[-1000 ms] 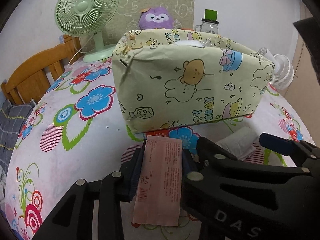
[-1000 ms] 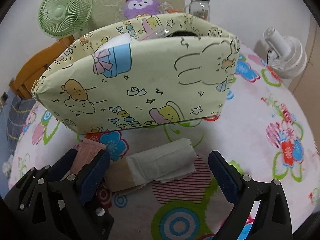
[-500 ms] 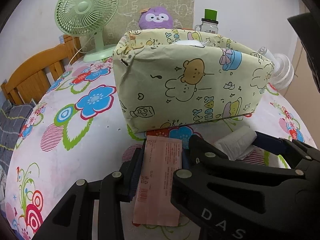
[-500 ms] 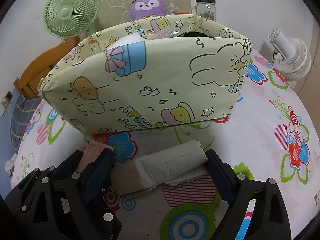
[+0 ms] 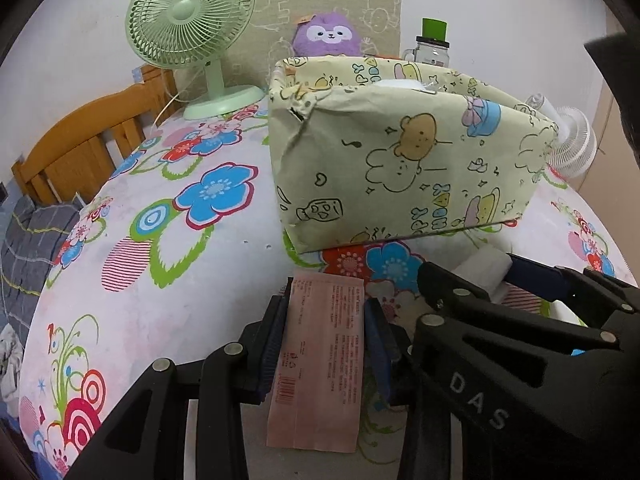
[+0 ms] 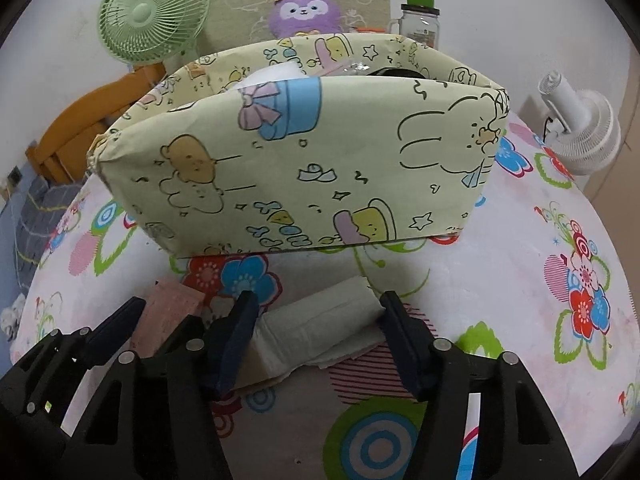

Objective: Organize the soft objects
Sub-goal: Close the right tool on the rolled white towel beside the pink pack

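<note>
Both grippers down on soft packs in front of the fabric bin

The pink packet (image 5: 320,356) lies flat on the flowered worktop (image 5: 168,264), just short of the cartoon-print fabric bin (image 5: 400,168), and the left gripper (image 5: 326,344) has its fingers (image 5: 274,344) clamped on the packet's long edges. It looks light, thin and floppy, so a hold across its middle like this one should keep it from drooping. Beside it, the white tissue pack (image 6: 316,328), squashy and nearly weightless by the look of it, lies crosswise between the right gripper (image 6: 320,340) fingers (image 6: 396,340). They are closing on its two ends, pads right at the wrapper, though a firm squeeze isn't clear yet. The plastic wrap may be slick, so expect it to crumple.
</note>
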Demonstrator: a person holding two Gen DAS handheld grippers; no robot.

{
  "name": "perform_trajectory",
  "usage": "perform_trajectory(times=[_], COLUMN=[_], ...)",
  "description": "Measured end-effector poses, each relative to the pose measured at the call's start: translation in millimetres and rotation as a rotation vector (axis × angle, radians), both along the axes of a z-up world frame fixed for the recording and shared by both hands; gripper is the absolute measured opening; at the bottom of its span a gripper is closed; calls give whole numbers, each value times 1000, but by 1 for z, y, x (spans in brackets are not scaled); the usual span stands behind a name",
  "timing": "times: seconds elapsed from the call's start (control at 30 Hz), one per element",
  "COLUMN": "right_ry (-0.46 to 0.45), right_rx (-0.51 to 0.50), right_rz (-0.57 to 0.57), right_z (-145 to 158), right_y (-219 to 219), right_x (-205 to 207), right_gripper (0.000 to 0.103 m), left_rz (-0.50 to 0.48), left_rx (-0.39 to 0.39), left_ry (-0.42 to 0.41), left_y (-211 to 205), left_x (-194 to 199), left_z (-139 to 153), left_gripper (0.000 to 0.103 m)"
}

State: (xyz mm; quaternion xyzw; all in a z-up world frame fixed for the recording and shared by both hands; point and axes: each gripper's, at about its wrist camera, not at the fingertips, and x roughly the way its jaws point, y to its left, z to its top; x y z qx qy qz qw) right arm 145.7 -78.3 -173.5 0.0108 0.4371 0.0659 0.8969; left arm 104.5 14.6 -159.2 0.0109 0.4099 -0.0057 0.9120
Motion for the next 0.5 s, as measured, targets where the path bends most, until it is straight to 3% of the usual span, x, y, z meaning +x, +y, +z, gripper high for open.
perform_trajectory(times=[0.17, 0.5], right_ry=[-5, -14], right_rx=[5, -2], right_rz=[8, 11], right_z=[1, 3], right_y=[0, -1], right_x=[-8, -17], right_gripper=[56, 53], left_rz=[-2, 1], left_rx=[-11, -22], left_ry=[2, 0], left_y=[-2, -3], left_x=[-4, -12], left_z=[1, 2], left_gripper=[40, 40])
